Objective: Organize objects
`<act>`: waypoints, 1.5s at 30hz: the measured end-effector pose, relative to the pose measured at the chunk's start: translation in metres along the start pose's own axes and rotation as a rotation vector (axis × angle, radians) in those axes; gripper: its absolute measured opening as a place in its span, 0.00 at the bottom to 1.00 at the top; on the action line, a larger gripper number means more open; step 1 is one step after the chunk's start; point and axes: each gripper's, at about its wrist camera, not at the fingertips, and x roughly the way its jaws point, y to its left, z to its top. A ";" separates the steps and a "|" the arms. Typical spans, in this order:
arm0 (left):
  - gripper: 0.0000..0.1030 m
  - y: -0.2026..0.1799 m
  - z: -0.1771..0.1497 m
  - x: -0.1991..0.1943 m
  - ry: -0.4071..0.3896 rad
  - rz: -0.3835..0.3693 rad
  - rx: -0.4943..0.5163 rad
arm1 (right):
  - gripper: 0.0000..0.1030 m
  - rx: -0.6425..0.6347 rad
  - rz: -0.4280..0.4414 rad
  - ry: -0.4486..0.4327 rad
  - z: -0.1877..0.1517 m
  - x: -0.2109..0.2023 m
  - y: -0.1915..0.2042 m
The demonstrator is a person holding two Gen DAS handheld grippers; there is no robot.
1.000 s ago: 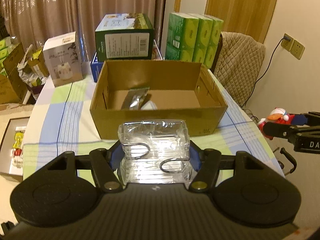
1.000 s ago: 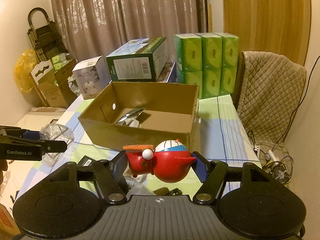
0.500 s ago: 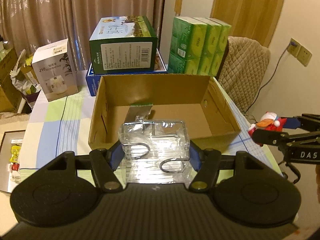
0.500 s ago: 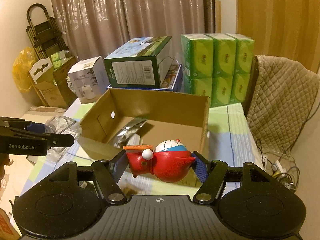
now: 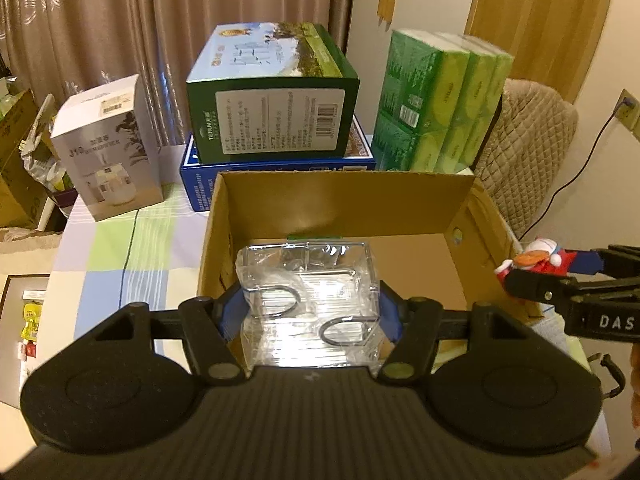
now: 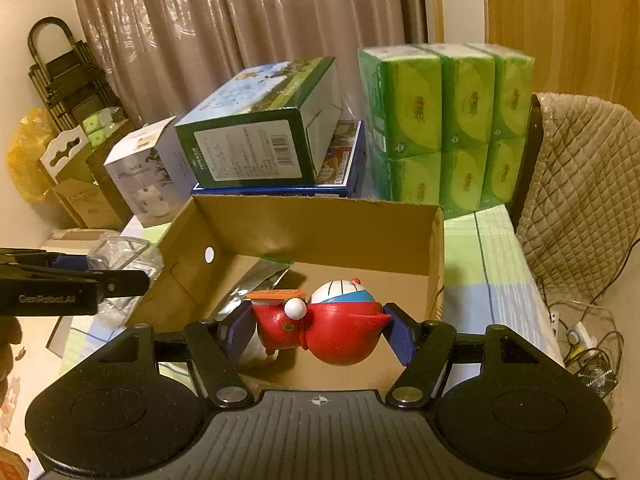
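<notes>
From the left wrist view, your left hand-held gripper (image 5: 310,312) is clamped on a clear plastic container (image 5: 308,300), which hangs over the near wall of the open cardboard box (image 5: 344,208) standing toward the far edge of the counter (image 5: 116,264). The container hides most of the box floor beneath it, so you could set it down on something already there. This view also catches the right hand-held gripper (image 5: 536,264) at the box's right wall, with the toy only partly visible. From the right wrist view, your right hand-held gripper (image 6: 320,332) holds a red and blue cartoon figurine (image 6: 324,328) by its sides, above the box's near-right part. Here you see what the other view conceals: a silvery foil packet (image 6: 252,284) lying on the box floor toward the left wall. The figurine is rounded, so I'd judge it may roll when released, and both loads could collide if lowered together.
</notes>
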 end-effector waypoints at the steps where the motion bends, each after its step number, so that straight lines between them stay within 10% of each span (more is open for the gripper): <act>1: 0.60 -0.001 0.001 0.006 0.002 0.001 0.005 | 0.64 0.002 0.001 0.002 0.000 0.003 -0.001; 30: 0.76 0.018 -0.008 0.019 -0.020 0.009 -0.025 | 0.70 0.085 -0.015 -0.006 -0.003 0.025 -0.019; 45: 0.85 0.008 -0.041 -0.029 -0.047 0.000 -0.038 | 0.79 0.119 -0.010 -0.116 -0.018 -0.047 -0.021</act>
